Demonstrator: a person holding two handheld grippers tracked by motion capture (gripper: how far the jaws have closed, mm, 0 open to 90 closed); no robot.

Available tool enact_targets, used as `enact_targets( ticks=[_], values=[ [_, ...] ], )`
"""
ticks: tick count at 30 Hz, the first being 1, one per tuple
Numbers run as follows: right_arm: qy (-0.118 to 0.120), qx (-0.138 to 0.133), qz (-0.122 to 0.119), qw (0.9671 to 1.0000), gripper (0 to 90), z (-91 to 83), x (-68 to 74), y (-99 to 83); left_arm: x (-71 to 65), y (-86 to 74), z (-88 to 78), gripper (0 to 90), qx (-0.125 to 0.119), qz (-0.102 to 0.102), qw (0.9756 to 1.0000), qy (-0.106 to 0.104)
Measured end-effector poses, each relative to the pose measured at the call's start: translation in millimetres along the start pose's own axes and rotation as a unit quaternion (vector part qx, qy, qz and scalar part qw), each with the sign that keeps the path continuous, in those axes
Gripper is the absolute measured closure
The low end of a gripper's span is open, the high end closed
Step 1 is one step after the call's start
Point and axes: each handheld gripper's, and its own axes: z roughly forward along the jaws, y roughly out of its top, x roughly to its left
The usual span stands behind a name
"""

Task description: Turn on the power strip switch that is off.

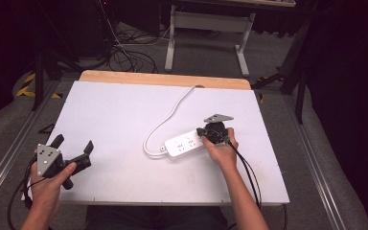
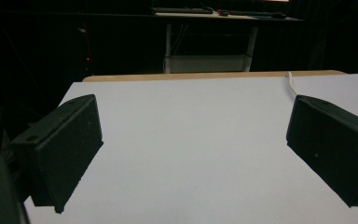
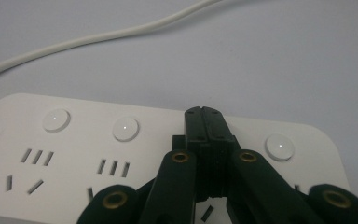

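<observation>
I observe the white power strip (image 1: 186,144) lying flat right of centre on the white bench (image 1: 115,110), its white cable (image 1: 165,120) looping off its left end and running away to the far edge. The right gripper (image 3: 207,122) sits over the strip's right end with its fingers pressed together, tips down on the strip's top face between 2 of the 3 round buttons (whether they press anything I cannot tell). The left gripper (image 1: 73,145) is held at the near left of the bench, well apart from the strip, fingers (image 2: 65,149) spread wide over bare surface.
</observation>
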Motion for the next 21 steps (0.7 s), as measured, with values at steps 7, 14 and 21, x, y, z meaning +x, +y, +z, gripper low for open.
enact_targets(
  ticks=[7, 14, 21],
  values=[
    [-0.002, -0.003, 0.004, 1.0, 90.0, -0.7, -1.1, 0.1, -0.6, -0.2, 0.4, 3.9, 0.001, 0.001, 1.0, -0.002],
    [-0.018, -0.006, -0.017, 0.9997, 90.0, -0.8, 1.6, -0.8, -1.2, -0.3, 1.4, 3.9, 0.001, 0.002, 1.0, -0.002],
    [-0.019, -0.008, -0.016, 0.9997, 90.0, -0.8, 1.7, -1.3, -2.3, -0.5, 2.7, 4.0, 0.002, 0.004, 1.0, -0.004]
  ],
)
